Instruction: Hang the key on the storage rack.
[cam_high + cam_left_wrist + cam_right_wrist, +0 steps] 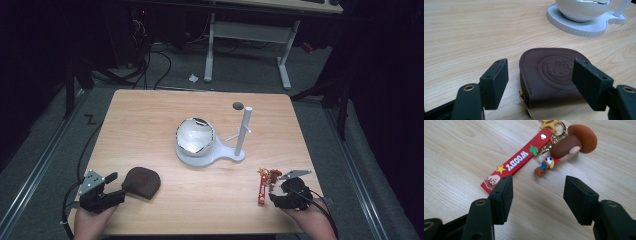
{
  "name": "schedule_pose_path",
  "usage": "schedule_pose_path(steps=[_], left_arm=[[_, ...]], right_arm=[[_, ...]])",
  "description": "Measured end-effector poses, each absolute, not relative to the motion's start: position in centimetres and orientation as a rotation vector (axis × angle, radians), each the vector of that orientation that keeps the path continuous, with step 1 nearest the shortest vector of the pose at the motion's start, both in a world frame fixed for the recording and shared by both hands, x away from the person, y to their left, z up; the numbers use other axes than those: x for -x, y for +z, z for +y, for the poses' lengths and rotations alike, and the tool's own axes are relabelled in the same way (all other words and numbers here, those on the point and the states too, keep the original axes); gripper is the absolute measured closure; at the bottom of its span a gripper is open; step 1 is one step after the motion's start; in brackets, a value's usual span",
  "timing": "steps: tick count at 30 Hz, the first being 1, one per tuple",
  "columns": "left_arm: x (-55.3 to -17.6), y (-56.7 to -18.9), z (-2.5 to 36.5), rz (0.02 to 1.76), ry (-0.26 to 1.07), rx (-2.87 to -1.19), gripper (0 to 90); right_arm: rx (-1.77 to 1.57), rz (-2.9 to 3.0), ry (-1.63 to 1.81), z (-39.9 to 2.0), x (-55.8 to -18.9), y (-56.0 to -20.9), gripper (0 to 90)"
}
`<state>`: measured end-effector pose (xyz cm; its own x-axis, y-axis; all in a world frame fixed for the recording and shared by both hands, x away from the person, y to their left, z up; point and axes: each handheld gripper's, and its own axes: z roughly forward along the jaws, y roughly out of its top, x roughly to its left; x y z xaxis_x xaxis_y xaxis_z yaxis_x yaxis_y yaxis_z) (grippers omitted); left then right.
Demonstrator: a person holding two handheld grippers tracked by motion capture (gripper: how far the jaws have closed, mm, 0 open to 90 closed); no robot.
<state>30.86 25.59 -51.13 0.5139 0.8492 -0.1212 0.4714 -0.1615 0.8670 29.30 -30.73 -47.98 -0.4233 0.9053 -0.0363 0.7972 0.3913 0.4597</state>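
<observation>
A brown leather coin pouch (142,182) lies near the table's front left; in the left gripper view the pouch (551,75) shows an embossed round cat logo and a small gold zip pull. My left gripper (119,186) (540,83) is open, its jaws either side of the pouch's near edge without touching it. At the front right lies a red Woody keychain (264,186), its strap (517,162) joined to a small cowboy figure (569,143). My right gripper (274,196) (537,200) stands open just short of the strap's end.
A shiny silver bowl (195,136) rests on a white stand base (222,156) with an upright white post (243,131) at the table's middle. A small dark hole (238,105) marks the far table top. A white desk frame (250,32) stands beyond on the floor.
</observation>
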Motion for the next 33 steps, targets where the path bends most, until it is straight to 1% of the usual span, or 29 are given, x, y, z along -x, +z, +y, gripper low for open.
schedule_pose_path(steps=[3, 7, 8, 9, 14, 17, 22, 26, 30, 33], left_arm=[[-30.8, -51.1, 25.7, 1.109, 0.485, -1.784, 29.2], [-30.7, -50.9, 25.5, 1.082, 0.498, -1.803, 29.2], [-30.7, -51.0, 25.4, 1.076, 0.502, -1.811, 29.2], [-30.9, -51.1, 25.4, 1.078, 0.500, -1.817, 29.2], [-30.9, -51.2, 25.1, 1.078, 0.480, -1.819, 29.2], [-30.8, -51.1, 24.8, 1.064, 0.483, -1.824, 29.2], [-31.0, -51.3, 24.8, 1.076, 0.468, -1.821, 29.2], [-31.0, -51.2, 24.8, 1.061, 0.483, -1.837, 29.2], [-31.1, -51.3, 25.1, 1.077, 0.464, -1.823, 29.2], [-31.2, -51.3, 25.3, 1.074, 0.474, -1.822, 29.3]], right_arm=[[-1.524, 2.403, 0.502, -30.5, -29.7, -47.6, 41.0], [-1.548, 2.412, 0.482, -30.5, -29.9, -47.3, 42.4], [-1.547, 2.419, 0.476, -30.5, -30.0, -47.3, 43.2], [-1.555, 2.426, 0.460, -30.6, -30.2, -47.2, 46.3], [-1.577, 2.444, 0.424, -30.9, -30.4, -47.0, 47.7], [-1.603, 2.464, 0.404, -31.1, -31.0, -47.0, 52.2], [-1.599, 2.476, 0.389, -30.6, -32.0, -46.7, 52.4], [-1.619, 2.467, 0.366, -30.6, -32.7, -47.0, 51.7], [-1.652, 2.458, 0.366, -30.8, -33.5, -47.4, 54.1], [-1.651, 2.469, 0.361, -30.6, -33.8, -47.9, 54.8]])
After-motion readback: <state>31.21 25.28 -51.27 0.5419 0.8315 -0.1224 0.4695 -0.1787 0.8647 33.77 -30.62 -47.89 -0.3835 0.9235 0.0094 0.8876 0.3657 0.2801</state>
